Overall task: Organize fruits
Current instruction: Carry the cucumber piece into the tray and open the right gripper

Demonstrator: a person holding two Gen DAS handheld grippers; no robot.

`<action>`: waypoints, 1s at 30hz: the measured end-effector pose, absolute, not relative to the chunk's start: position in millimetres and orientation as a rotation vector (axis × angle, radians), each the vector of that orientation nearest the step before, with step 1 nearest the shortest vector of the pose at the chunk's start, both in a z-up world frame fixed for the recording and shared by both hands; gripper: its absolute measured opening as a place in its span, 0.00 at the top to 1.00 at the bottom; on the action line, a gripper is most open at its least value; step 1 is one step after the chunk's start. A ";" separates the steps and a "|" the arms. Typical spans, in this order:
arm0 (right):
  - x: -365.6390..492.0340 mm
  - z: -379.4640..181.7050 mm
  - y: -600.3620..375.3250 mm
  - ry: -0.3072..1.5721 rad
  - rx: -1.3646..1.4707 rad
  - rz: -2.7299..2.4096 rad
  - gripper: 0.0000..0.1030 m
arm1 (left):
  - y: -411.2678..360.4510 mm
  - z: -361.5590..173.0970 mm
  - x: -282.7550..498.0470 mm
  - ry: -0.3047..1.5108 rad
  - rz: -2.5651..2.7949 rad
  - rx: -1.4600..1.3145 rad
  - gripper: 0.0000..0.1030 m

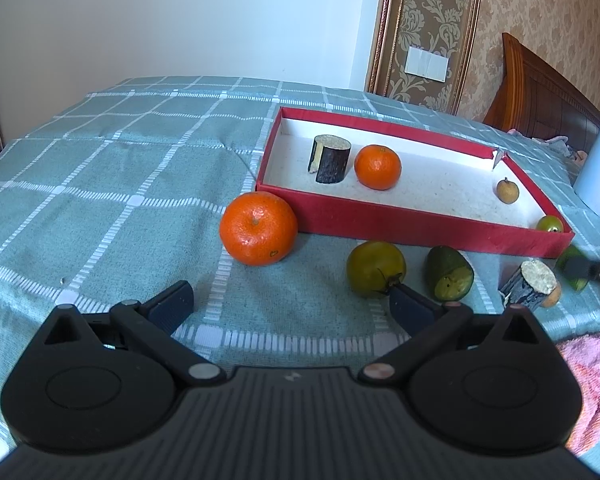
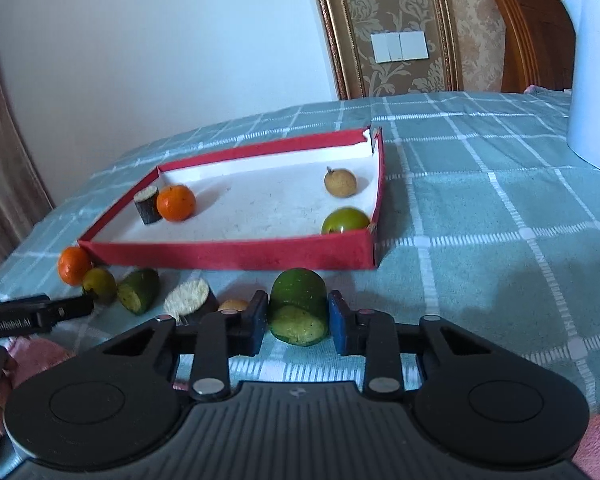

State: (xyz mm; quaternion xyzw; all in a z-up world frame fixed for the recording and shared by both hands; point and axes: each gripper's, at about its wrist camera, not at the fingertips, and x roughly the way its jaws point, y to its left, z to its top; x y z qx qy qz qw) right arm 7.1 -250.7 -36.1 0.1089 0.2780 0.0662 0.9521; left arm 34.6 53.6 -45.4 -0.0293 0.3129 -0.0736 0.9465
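Both views sit low on their grippers, tilted down over the checked tablecloth (image 1: 100, 184). The left wrist camera looks from the near left toward the red tray (image 1: 420, 228); the right wrist camera faces the tray (image 2: 236, 254) from the right, closer in. The 2 views share the tray and the row of fruit in front of it.

A teal checked cloth (image 2: 480, 208) covers the surface. A white kettle (image 2: 596, 80) stands near its far right corner. Pink fabric (image 1: 592, 380) lies at the near edge. Behind, a white wall switch (image 2: 400, 46) sits on patterned wallpaper (image 1: 432, 20), beside a wooden headboard (image 1: 540, 88).
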 end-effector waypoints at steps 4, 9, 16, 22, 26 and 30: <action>11.8 -13.2 -249.7 0.502 0.188 0.128 0.69 | 54.1 -45.6 34.8 0.637 -0.150 -0.061 0.00; 37.7 4.7 -240.7 0.450 0.124 0.105 0.69 | 53.6 -45.5 34.4 0.636 -0.151 -0.064 0.00; 96.3 -8.4 -231.9 0.508 0.073 0.058 0.69 | 54.4 -45.5 34.2 0.634 -0.153 -0.069 0.00; 125.7 -27.3 -227.1 0.567 0.036 0.043 0.69 | 54.7 -45.5 34.5 0.634 -0.153 -0.070 0.00; 130.7 -30.4 -216.8 0.563 -0.010 0.053 0.70 | 54.8 -45.6 34.5 0.634 -0.153 -0.071 0.00; 140.8 -34.1 -207.3 0.577 -0.054 0.041 0.70 | 55.0 -45.6 34.6 0.634 -0.153 -0.071 0.00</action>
